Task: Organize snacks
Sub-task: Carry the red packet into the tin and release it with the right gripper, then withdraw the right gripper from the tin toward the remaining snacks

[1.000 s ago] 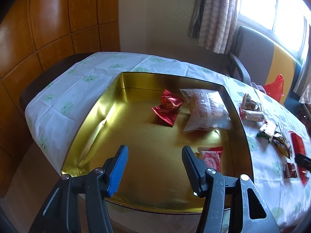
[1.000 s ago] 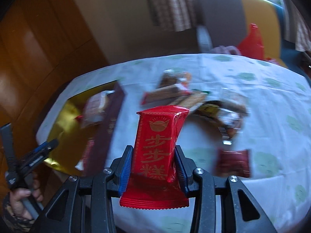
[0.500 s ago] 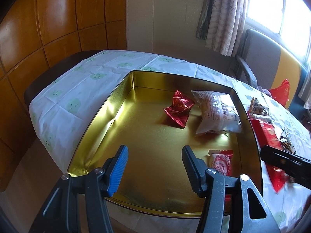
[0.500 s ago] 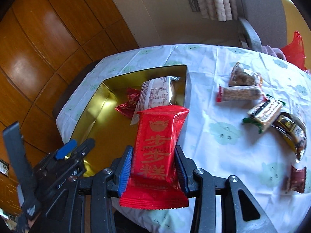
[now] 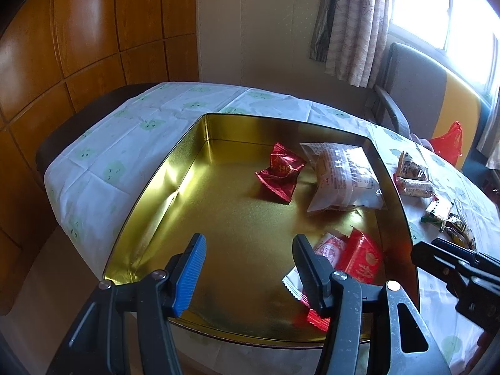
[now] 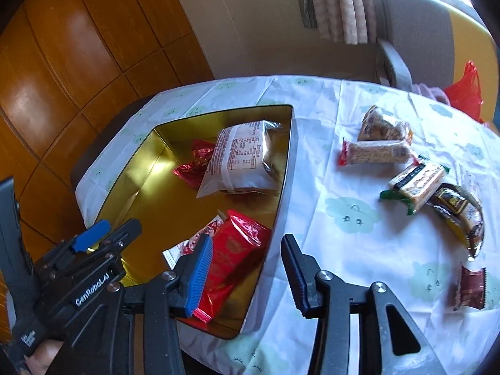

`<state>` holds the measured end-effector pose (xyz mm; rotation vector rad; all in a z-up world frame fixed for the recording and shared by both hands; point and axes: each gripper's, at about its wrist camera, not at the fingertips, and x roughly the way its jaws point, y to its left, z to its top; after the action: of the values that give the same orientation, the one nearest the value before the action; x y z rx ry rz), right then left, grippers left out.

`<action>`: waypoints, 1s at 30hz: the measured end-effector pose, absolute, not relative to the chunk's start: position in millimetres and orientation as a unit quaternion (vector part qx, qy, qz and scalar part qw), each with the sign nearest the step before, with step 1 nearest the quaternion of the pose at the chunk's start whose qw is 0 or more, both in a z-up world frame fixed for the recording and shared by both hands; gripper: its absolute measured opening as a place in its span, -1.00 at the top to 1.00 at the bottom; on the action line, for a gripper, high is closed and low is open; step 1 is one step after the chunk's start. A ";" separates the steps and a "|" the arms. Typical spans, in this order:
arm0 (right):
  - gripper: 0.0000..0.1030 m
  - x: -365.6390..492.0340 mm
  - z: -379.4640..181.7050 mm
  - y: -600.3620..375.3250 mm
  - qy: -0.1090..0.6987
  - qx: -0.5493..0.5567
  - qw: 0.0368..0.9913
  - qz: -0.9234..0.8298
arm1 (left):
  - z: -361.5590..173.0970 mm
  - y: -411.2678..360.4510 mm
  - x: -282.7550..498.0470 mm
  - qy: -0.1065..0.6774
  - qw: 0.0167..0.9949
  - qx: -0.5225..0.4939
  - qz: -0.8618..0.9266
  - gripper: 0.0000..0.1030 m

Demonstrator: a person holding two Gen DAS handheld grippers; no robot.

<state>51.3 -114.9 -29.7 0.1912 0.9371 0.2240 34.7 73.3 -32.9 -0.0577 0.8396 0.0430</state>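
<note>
A gold tin tray [image 5: 162,187] [image 6: 137,200] lies on the table. In it are a crumpled red candy wrapper [image 5: 279,172] [image 6: 195,164], a clear bread packet [image 5: 340,176] [image 6: 242,159], a white-red packet [image 5: 325,250] and a red snack pack [image 5: 361,261] [image 6: 234,253] at its near right corner. My right gripper [image 6: 247,268] is open and empty just above that red pack, over the tray's right wall. My left gripper [image 5: 250,265] is open and empty above the tray's near edge.
Several loose snacks lie on the white tablecloth right of the tray: a brown packet [image 6: 382,125], a cereal bar [image 6: 375,153], a green-edged bar [image 6: 415,184], a dark packet [image 6: 462,215] and a small brown one [image 6: 472,286]. A chair [image 6: 415,34] and red bag [image 6: 467,90] stand behind.
My right gripper carried the red snack pack left over the tray, opened and let it go. The pack now lies in the tray. My left gripper stayed open over the tray.
</note>
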 end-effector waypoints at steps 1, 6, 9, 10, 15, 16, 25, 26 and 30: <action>0.08 48.4 -28.7 -114.9 0.447 0.088 0.884 0.107 | -31.8 71.5 33.9 0.406 0.913 -0.026 0.018 -0.14; 0.08 34.4 -24.3 -113.1 0.427 0.063 0.896 0.101 | -26.6 65.9 30.5 0.398 0.917 -0.019 0.011 -0.14; 0.08 26.6 -20.3 -114.8 0.415 0.052 0.904 0.093 | -24.6 62.8 29.3 0.396 0.918 -0.017 0.006 -0.14; 0.08 24.5 -19.5 -116.4 0.412 0.051 0.905 0.090 | -23.9 61.3 28.6 0.395 0.919 -0.015 0.004 -0.14; 0.08 16.3 -16.5 -121.6 0.400 0.044 0.912 0.077 | -21.6 56.7 26.6 0.392 0.920 -0.011 -0.002 -0.14; 0.08 15.0 -16.0 -123.4 0.398 0.044 0.913 0.075 | -21.4 56.0 26.3 0.392 0.920 -0.010 -0.003 -0.14; 0.08 6.8 -15.2 -134.8 0.393 0.039 0.917 0.059 | -20.8 49.9 22.8 0.390 0.921 -0.002 -0.009 -0.14; 0.08 7.0 -15.8 -135.6 0.394 0.039 0.916 0.058 | -21.0 49.0 22.5 0.390 0.921 -0.001 -0.010 -0.14; 0.08 4.8 -16.7 -140.7 0.393 0.037 0.918 0.051 | -21.2 44.5 21.4 0.390 0.920 0.006 -0.013 -0.14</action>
<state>4.8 -140.7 -16.7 0.0753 0.8076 0.1052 21.4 44.5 -21.2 0.0125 0.8024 -0.0260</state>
